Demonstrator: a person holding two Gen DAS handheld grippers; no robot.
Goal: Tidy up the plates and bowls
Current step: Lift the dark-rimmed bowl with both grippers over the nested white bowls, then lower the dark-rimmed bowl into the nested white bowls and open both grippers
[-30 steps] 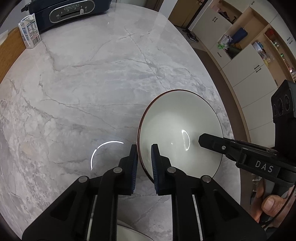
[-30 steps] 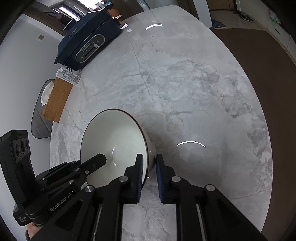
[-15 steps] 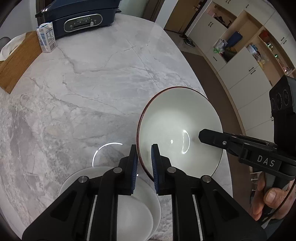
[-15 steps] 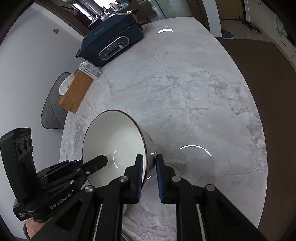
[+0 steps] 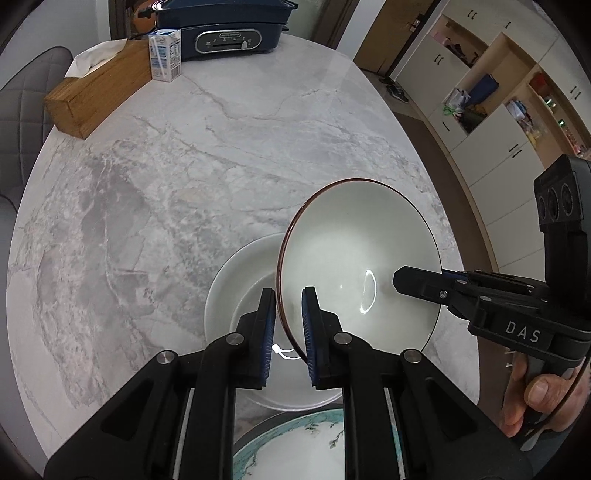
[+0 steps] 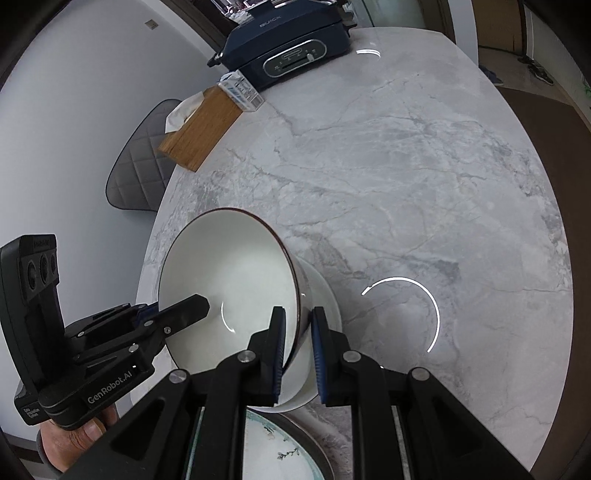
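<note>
A white bowl with a dark red rim is held in the air between both grippers. My left gripper is shut on its left rim and shows in the right wrist view. My right gripper is shut on its right rim and shows in the left wrist view. Below it a plain white bowl stands on the marble table. A plate with a teal floral pattern lies at the near table edge.
At the far end of the table stand a dark blue electric cooker, a small milk carton and a wooden tissue box. A grey chair stands at the left. Cabinets stand at the right.
Both grippers have carried the red-rimmed bowl back toward the near edge. It now hangs over the plain white bowl, and the teal plate has come into view.
</note>
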